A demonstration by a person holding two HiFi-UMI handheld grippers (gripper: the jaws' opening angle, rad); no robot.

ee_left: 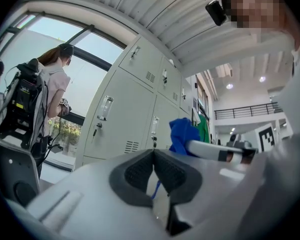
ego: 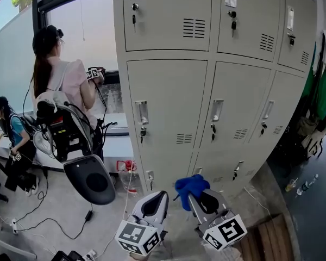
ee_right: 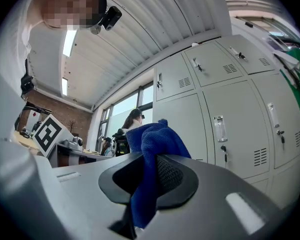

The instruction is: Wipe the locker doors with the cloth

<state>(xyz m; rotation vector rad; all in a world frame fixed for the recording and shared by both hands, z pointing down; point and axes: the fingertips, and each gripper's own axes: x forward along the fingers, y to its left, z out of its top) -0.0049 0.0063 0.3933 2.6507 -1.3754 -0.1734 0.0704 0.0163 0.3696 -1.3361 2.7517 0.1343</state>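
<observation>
Grey metal lockers (ego: 206, 80) fill the upper middle of the head view, with doors, handles and vents facing me. My right gripper (ego: 198, 196) is shut on a blue cloth (ego: 190, 186), held low in front of the bottom locker row and apart from the doors. In the right gripper view the blue cloth (ee_right: 152, 154) bunches up between the dark pads and hangs down. My left gripper (ego: 158, 199) sits just left of it, jaws shut with nothing between them. The left gripper view shows the lockers (ee_left: 125, 114) ahead and the cloth (ee_left: 182, 134) at the right.
A person (ego: 62, 86) with a backpack rig stands at the window left of the lockers; another person (ego: 11, 135) sits further left. A black office chair (ego: 89, 178) stands close by my left side. Cables (ego: 49, 222) trail on the floor. Green clothing (ego: 323, 91) hangs right.
</observation>
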